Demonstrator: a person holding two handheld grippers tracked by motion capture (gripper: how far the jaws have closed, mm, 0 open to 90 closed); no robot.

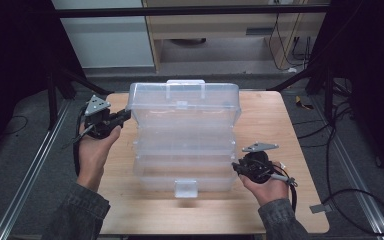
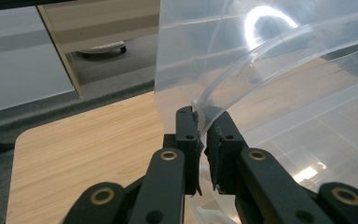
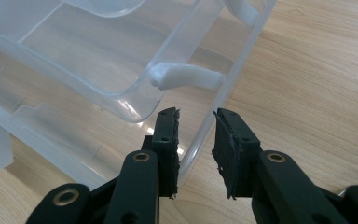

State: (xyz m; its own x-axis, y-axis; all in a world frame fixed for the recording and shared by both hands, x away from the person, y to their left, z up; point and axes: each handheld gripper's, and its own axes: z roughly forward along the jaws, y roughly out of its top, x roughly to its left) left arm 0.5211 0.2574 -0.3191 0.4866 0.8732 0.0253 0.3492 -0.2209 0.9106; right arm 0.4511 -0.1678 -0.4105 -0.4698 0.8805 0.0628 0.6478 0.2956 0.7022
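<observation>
Clear plastic box (image 1: 185, 135) with white latch (image 1: 186, 188), light wood table (image 1: 280, 125), black tools

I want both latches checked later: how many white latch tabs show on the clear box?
2: one white latch tab at the near front edge, one on the raised lid below the handle. Others may be hidden.

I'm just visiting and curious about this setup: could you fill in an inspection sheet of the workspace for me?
Surface: wooden table, bare around the box.
Job's things: clear plastic box, its lid raised.
Clutter: nothing seen.
Grippers: left gripper pinches the lid's edge; right gripper straddles the box's wall, pads apart from it.
Cables: several on the floor at right.
Surroundings: dark frame, grey floor, a wooden cabinet behind.
</observation>
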